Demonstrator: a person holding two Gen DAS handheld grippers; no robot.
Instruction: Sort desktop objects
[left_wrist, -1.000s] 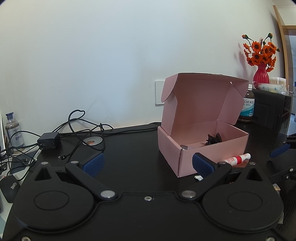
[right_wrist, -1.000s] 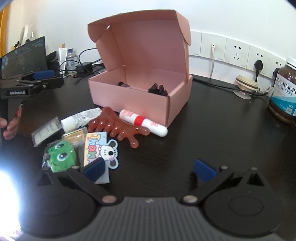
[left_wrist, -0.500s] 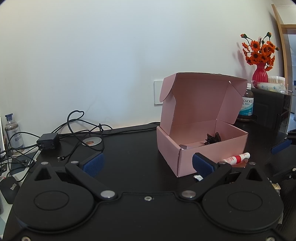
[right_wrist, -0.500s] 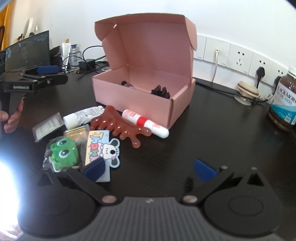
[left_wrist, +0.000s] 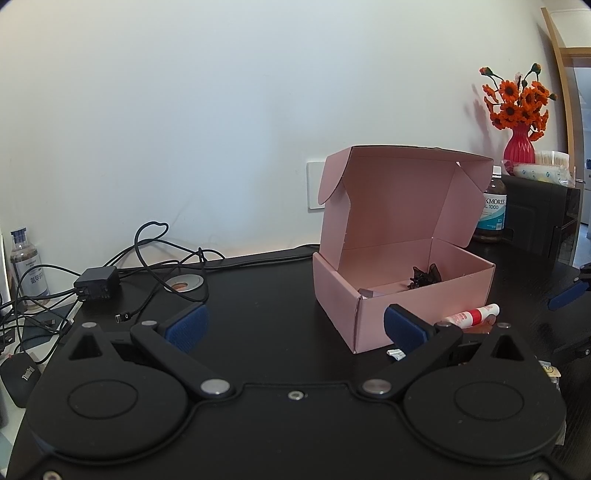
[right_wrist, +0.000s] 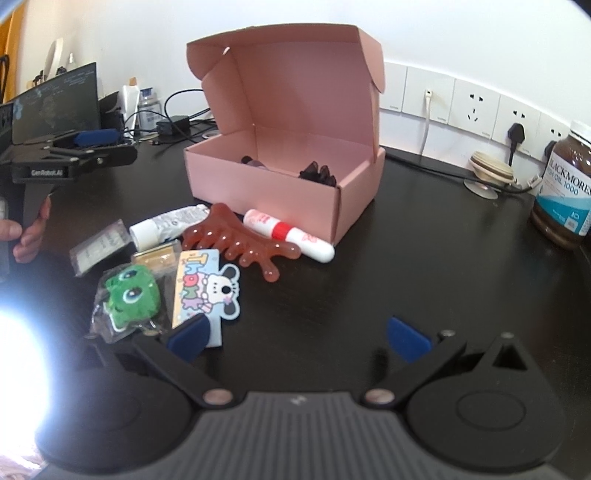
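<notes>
An open pink box (right_wrist: 266, 188) (left_wrist: 402, 291) stands on the black desk with a dark hair claw (right_wrist: 317, 173) (left_wrist: 424, 277) inside. In front of it lie a red-and-white tube (right_wrist: 288, 234) (left_wrist: 471, 315), a brown comb (right_wrist: 240, 242), a white tube (right_wrist: 166, 227), a cartoon dog card (right_wrist: 207, 286), a green frog toy in a bag (right_wrist: 129, 295) and a clear packet (right_wrist: 99, 249). My right gripper (right_wrist: 297, 338) is open and empty, low over the desk just right of the card. My left gripper (left_wrist: 295, 326) (right_wrist: 81, 147) is open and empty, left of the box.
Cables and a black adapter (left_wrist: 98, 282) lie at the back left, with a small bottle (left_wrist: 27, 264) and a mouse (left_wrist: 20, 376). A fish-oil jar (right_wrist: 565, 192) (left_wrist: 491, 214), wall sockets (right_wrist: 472, 107) and a red flower vase (left_wrist: 519, 146) sit to the right. A monitor (right_wrist: 55, 99) stands far left.
The right gripper has moved forward and to the left, so the box and the loose items look nearer. The left gripper has barely shifted. Both stay open.
</notes>
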